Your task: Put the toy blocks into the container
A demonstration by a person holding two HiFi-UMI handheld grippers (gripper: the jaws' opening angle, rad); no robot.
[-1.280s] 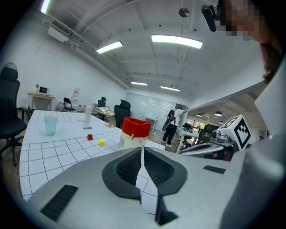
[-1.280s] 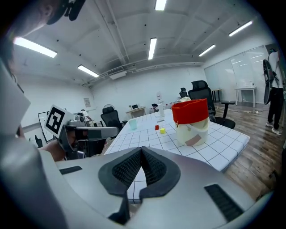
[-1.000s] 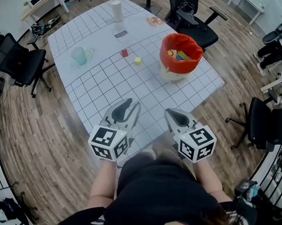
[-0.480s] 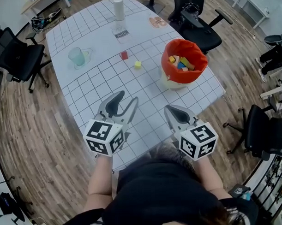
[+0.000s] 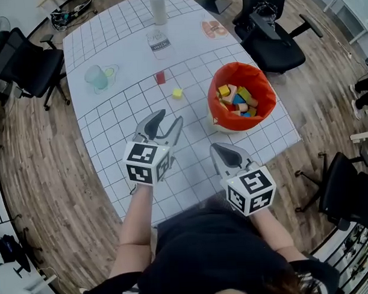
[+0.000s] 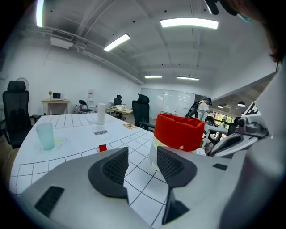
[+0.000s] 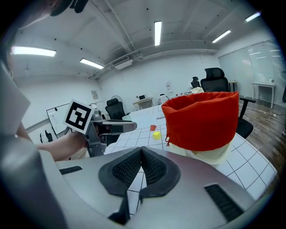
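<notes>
A red block (image 5: pixel 160 77) and a yellow block (image 5: pixel 177 93) lie on the white gridded table (image 5: pixel 111 140), left of the red container (image 5: pixel 215 91), which holds several coloured blocks. My left gripper (image 5: pixel 168 121) hovers over the table just short of the yellow block. It is open: its jaws have just been opening and nothing is between them. In the left gripper view (image 6: pixel 142 154) the red block (image 6: pixel 103 148) and the container (image 6: pixel 178 132) lie ahead. My right gripper (image 5: pixel 219 149), shut and empty, is near the table's front edge. In the right gripper view (image 7: pixel 141 150) the container (image 7: pixel 201 118) stands close, with the yellow block (image 7: pixel 156 134) behind it.
A pale green cup (image 5: pixel 98 77) stands at the table's left. A white cylinder (image 5: pixel 158 8) and a small label card (image 5: pixel 159 46) are at the far end. Black office chairs (image 5: pixel 24 64) flank the table on the wooden floor.
Both grippers have moved forward over the table, the left farther, toward the loose blocks. The left jaws stand wider apart than a second ago.
</notes>
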